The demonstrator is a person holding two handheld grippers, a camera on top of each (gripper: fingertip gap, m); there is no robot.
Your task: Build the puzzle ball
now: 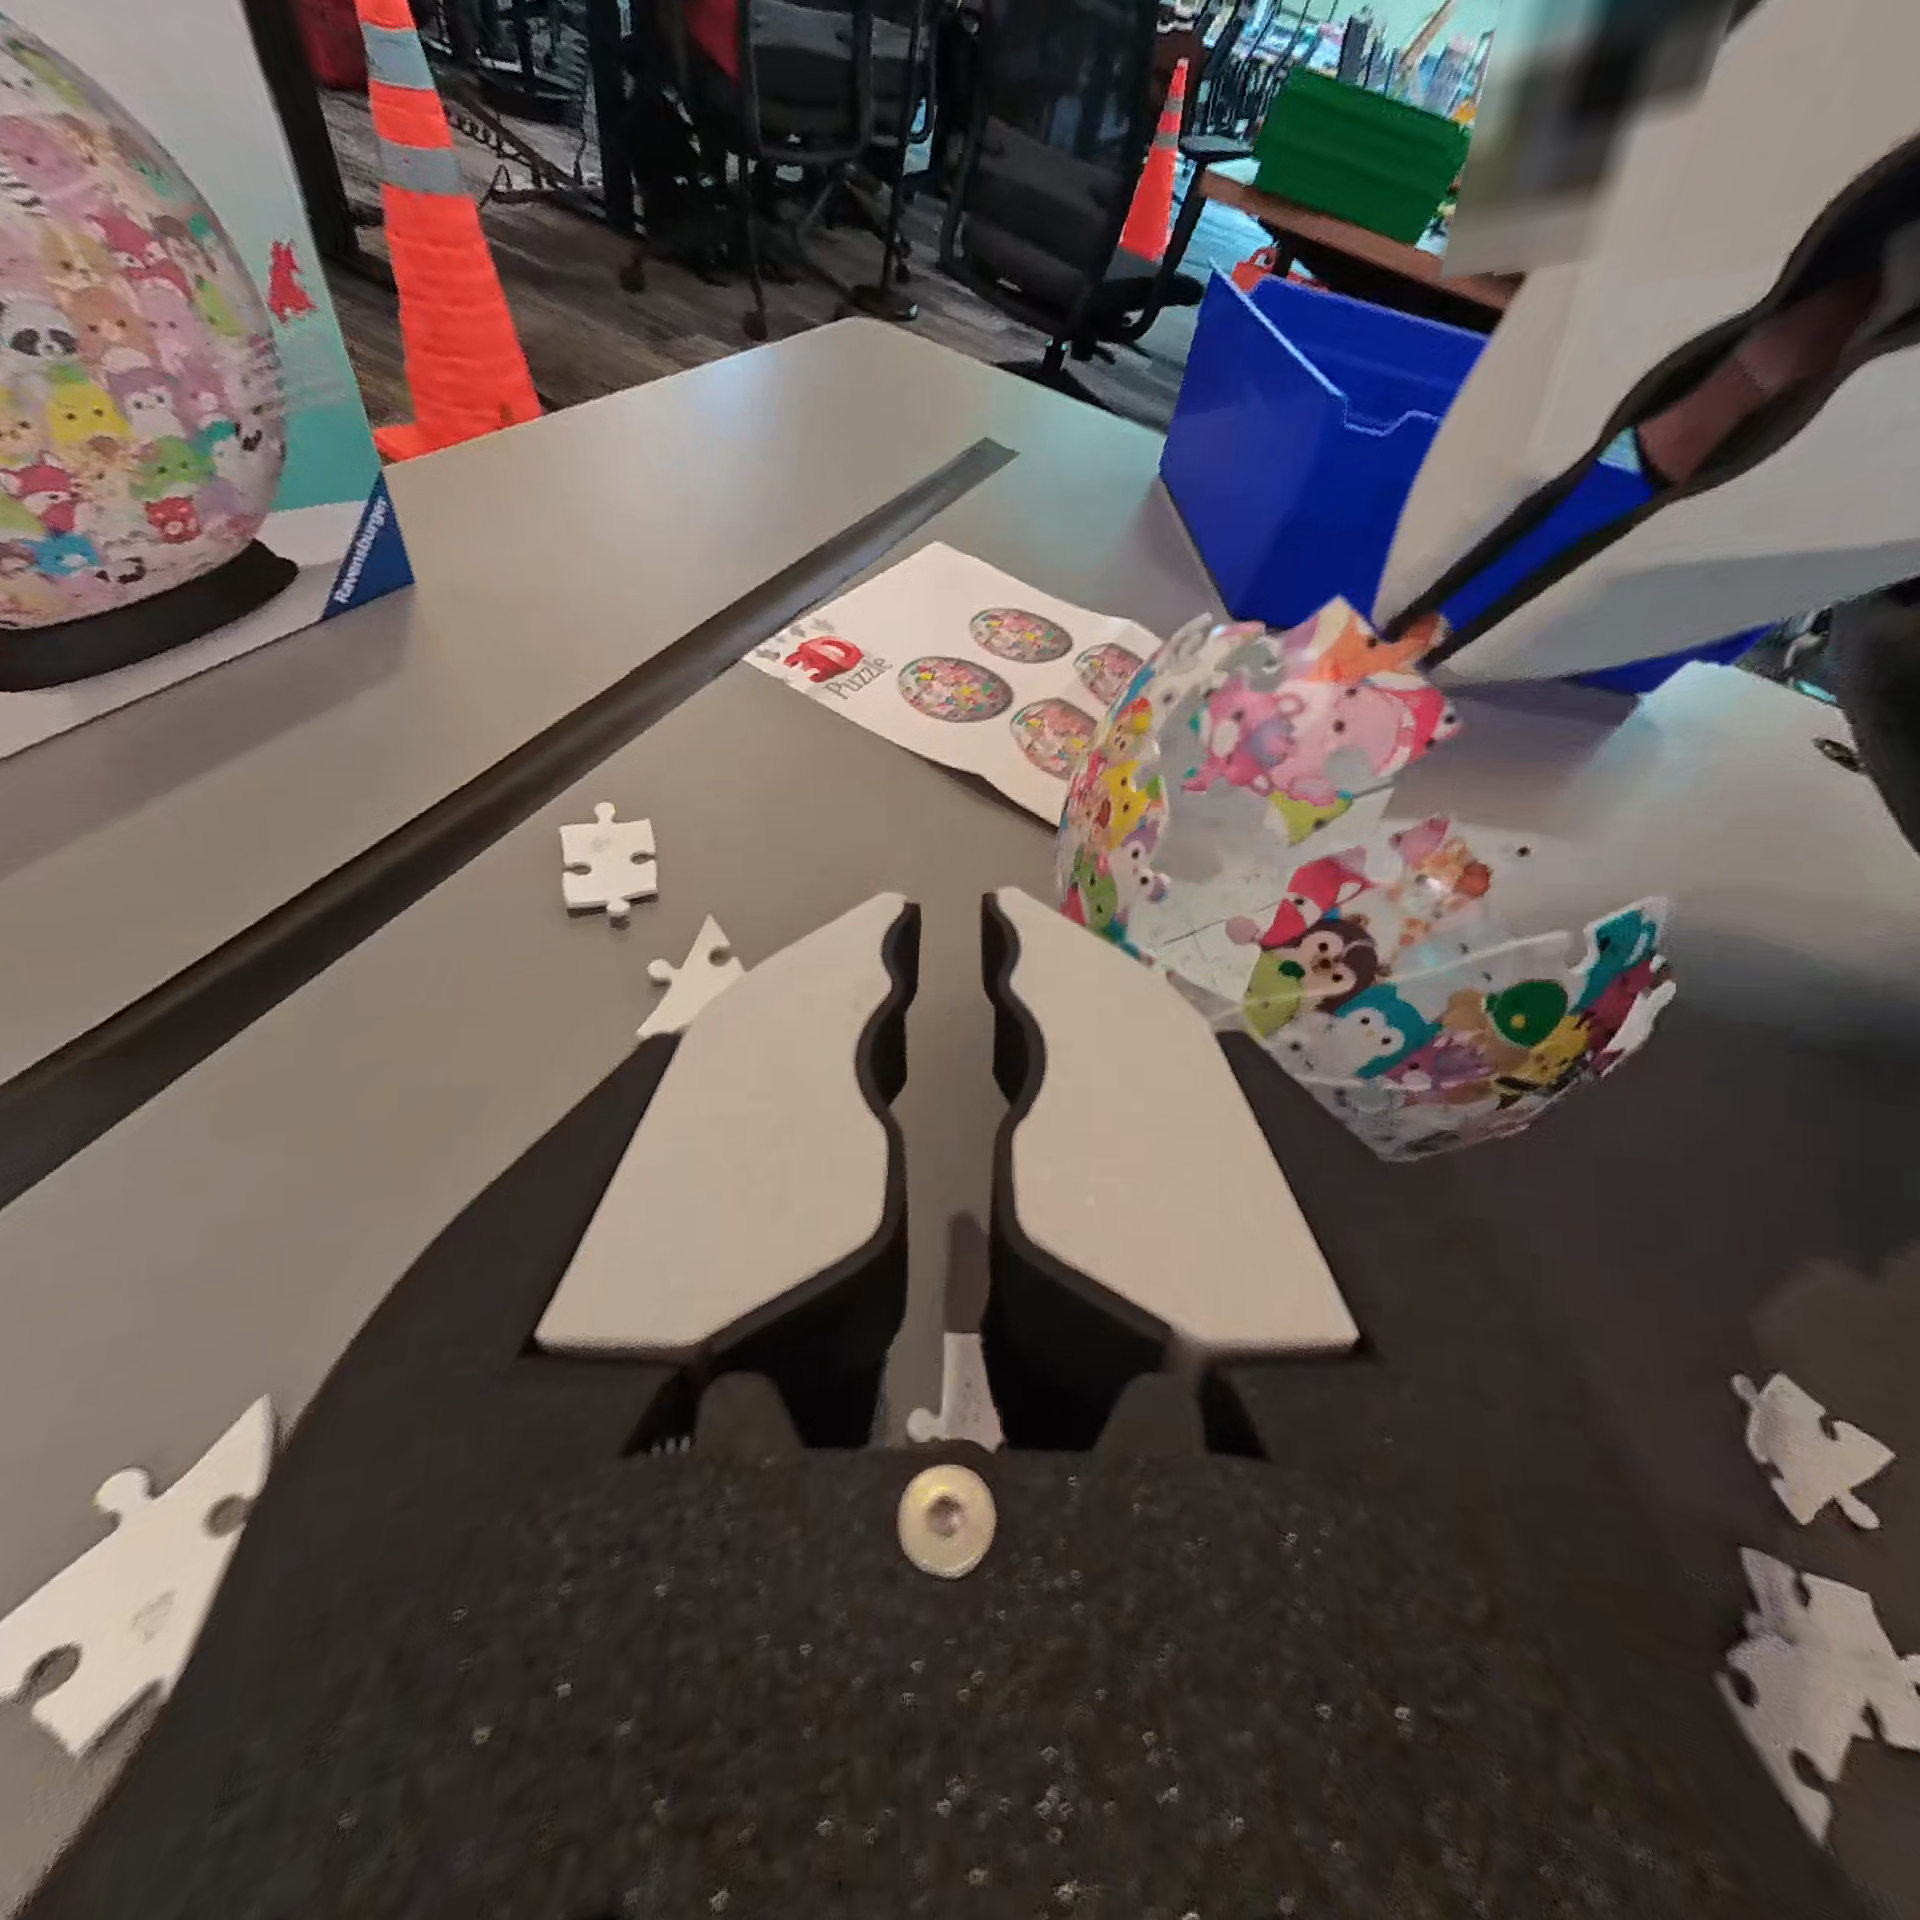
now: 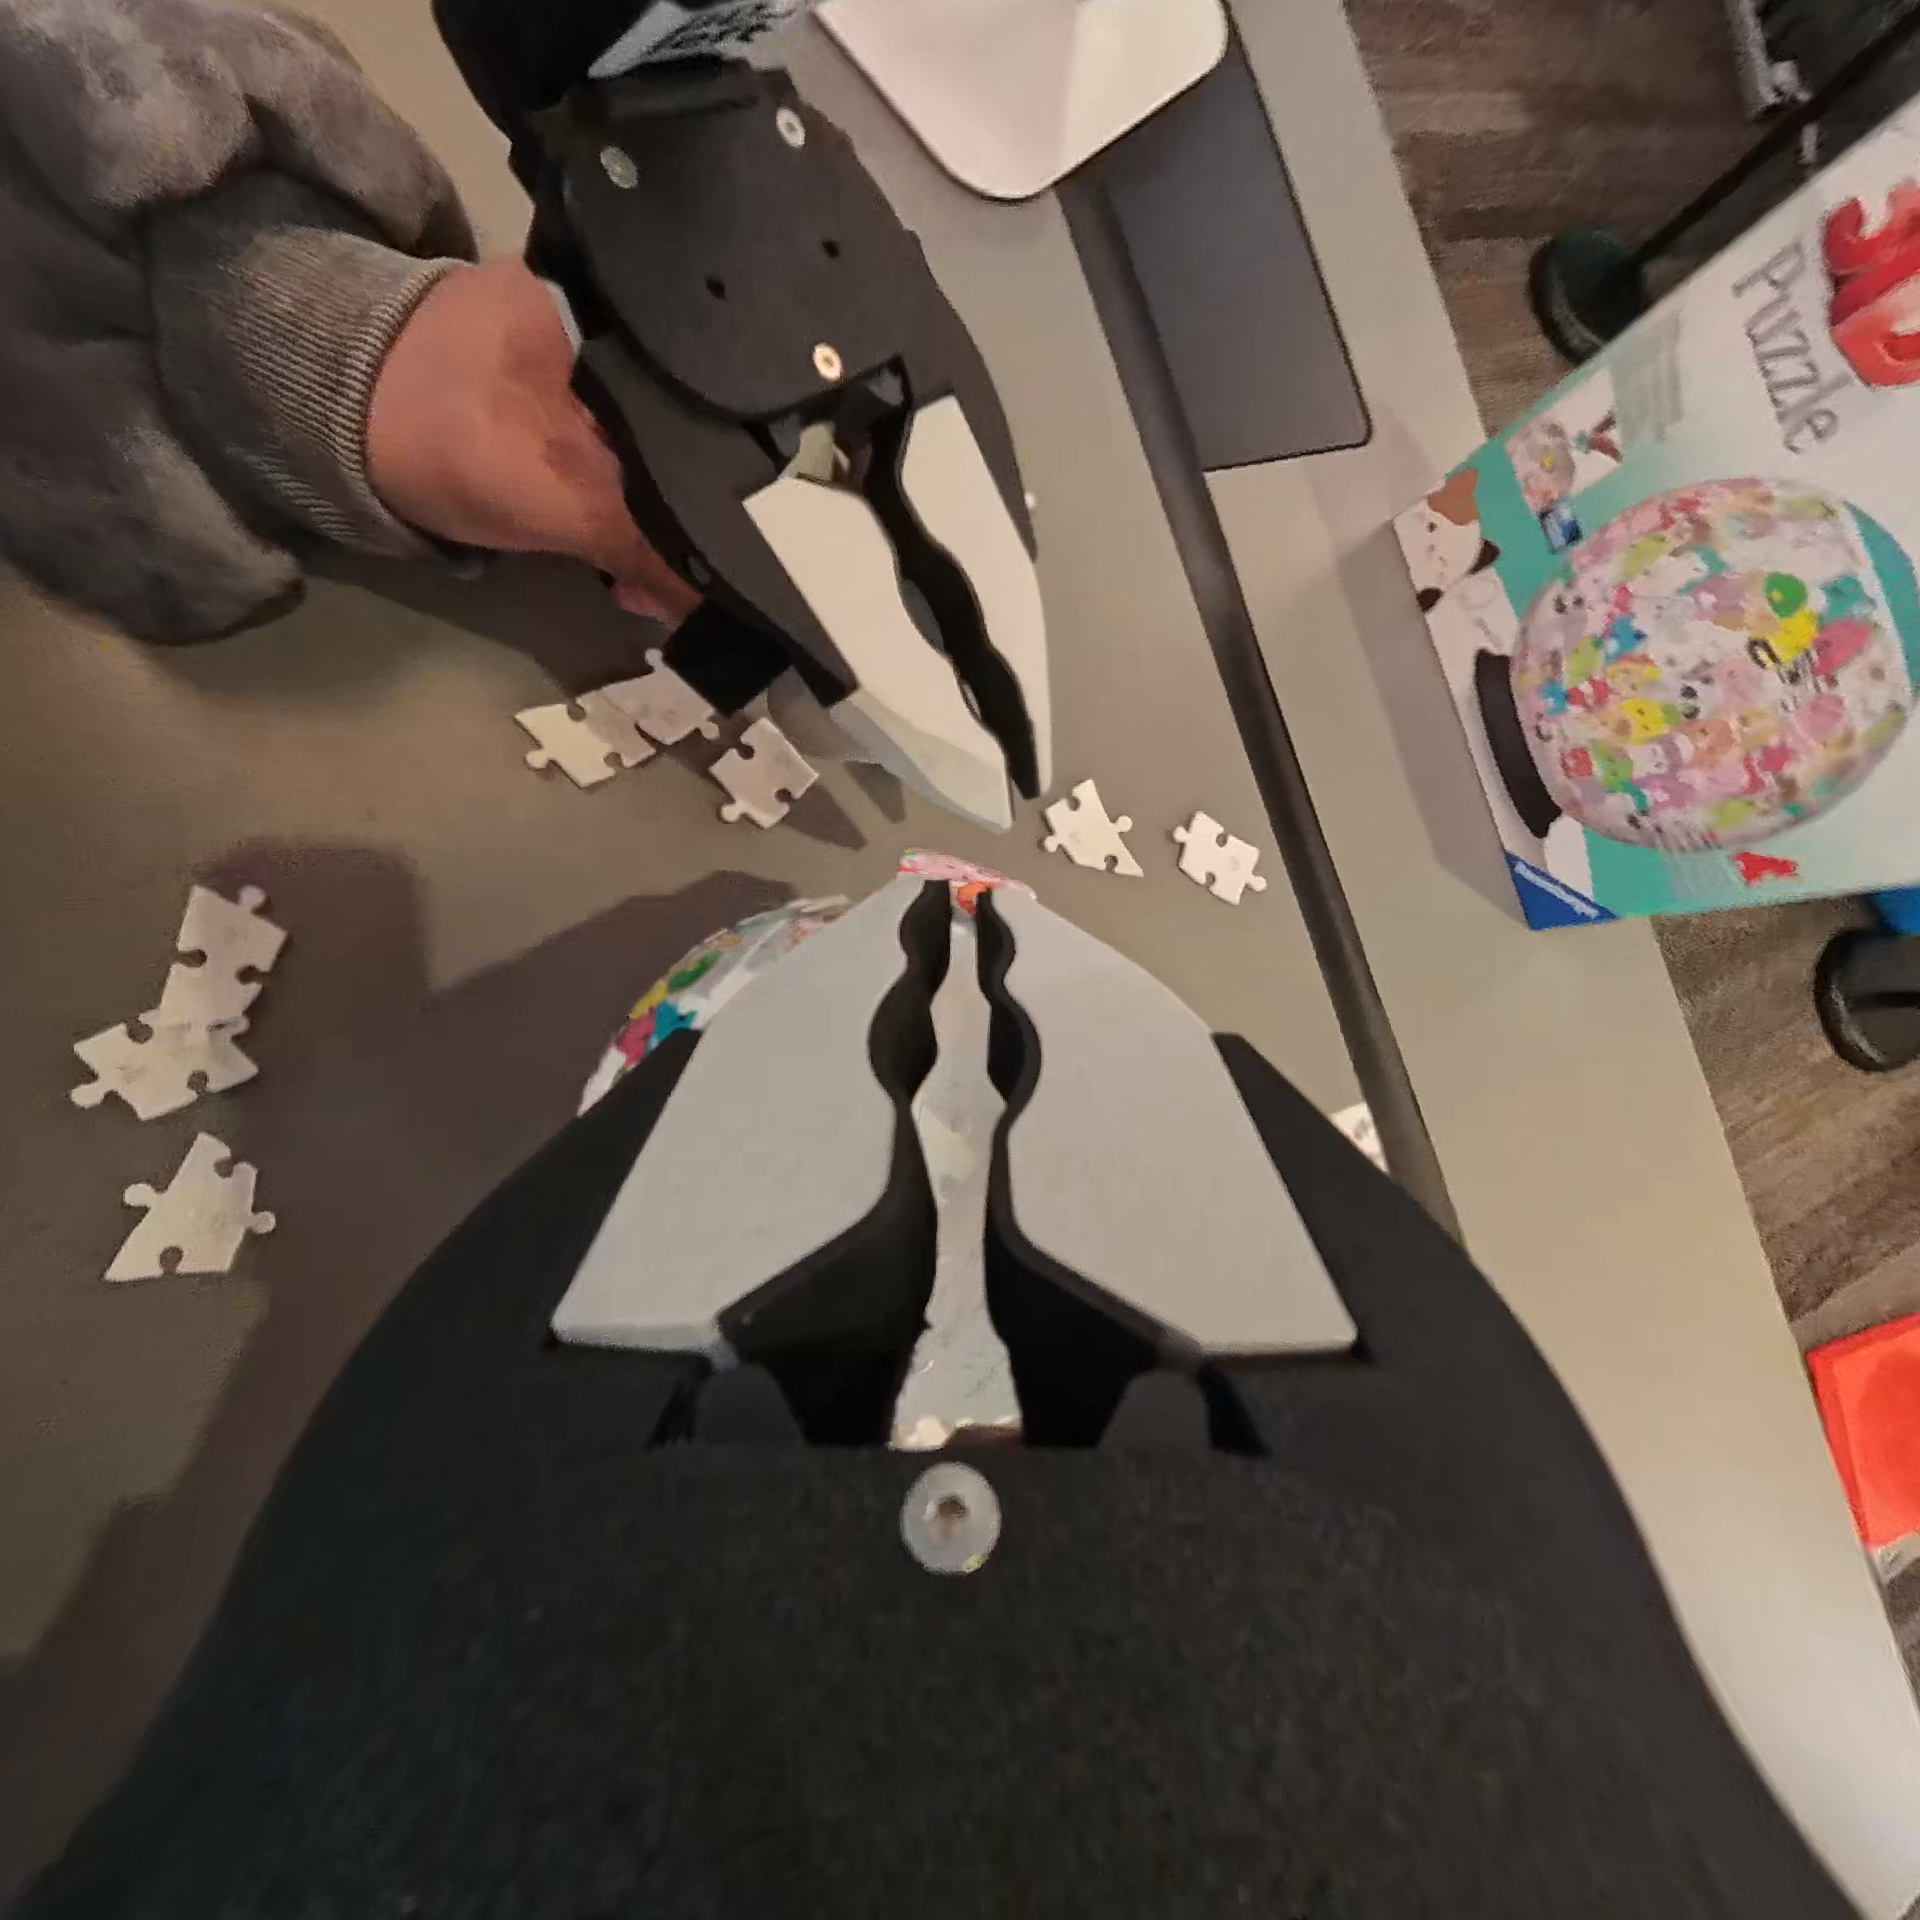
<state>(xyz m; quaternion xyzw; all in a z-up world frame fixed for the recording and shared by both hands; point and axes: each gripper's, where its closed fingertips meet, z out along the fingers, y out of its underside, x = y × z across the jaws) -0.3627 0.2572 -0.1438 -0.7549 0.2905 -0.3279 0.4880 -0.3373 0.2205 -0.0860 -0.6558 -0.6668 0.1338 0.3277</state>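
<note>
Colourful half-built plastic puzzle ball [image 1: 1351, 883] hangs pinched at its rim by right gripper [image 2: 961, 899]; left gripper [image 1: 951, 914], fingers nearly together & empty, waits near white loose pieces [image 1: 608, 857].

My tongs [image 1: 951, 914]: black bodies, pale grey finger faces
Puzzle ball [image 1: 1340, 883]: glossy patchwork of pink, yellow, green, teal cartoon animals
Loose pieces [image 2: 764, 774]: plain white backs
Table [image 1: 623, 561]: matte grey
Bin [image 1: 1299, 468]: bright blue
Cone [image 1: 436, 239]: orange, grey bands
</note>
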